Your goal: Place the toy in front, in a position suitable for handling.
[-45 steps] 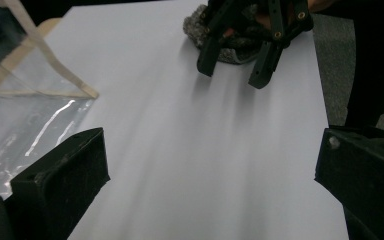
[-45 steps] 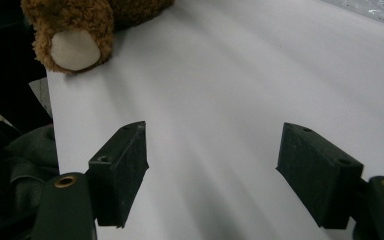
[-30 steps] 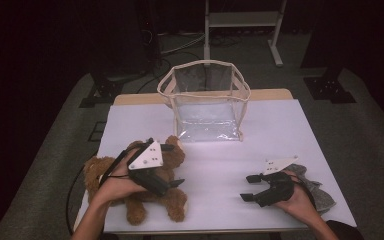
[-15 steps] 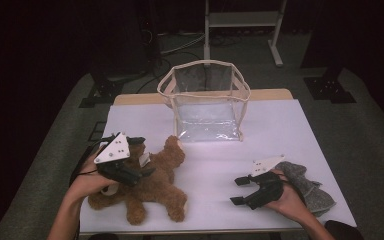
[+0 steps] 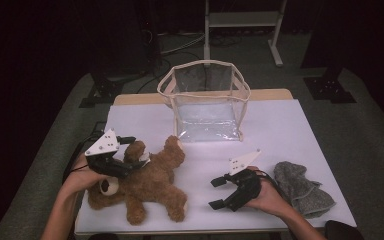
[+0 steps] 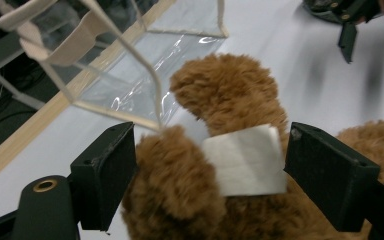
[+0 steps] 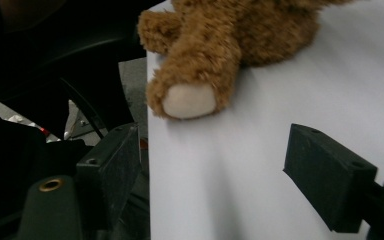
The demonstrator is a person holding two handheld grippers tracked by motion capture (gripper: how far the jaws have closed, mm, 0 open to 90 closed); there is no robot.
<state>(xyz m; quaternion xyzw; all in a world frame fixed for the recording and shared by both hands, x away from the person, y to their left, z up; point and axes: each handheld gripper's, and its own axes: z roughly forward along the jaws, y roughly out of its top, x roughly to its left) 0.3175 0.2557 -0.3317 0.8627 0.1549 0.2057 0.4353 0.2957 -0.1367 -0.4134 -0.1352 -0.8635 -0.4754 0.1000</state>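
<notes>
One teddy bear (image 5: 145, 185), one clear bag (image 5: 206, 102), one grey cloth (image 5: 302, 190), two hand-held grippers.

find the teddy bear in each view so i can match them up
high view: teddy bear lies at the lower left of the table.
left gripper view: it sits bottom centre, between the fingers.
right gripper view: one paw and its body show at the top centre.
shared landmark: the white table.

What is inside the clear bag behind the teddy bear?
The clear bag looks empty: through its walls only its shiny bottom and the white table show. The teddy bear lies outside it, in front. Glare hides part of the bottom.
</notes>
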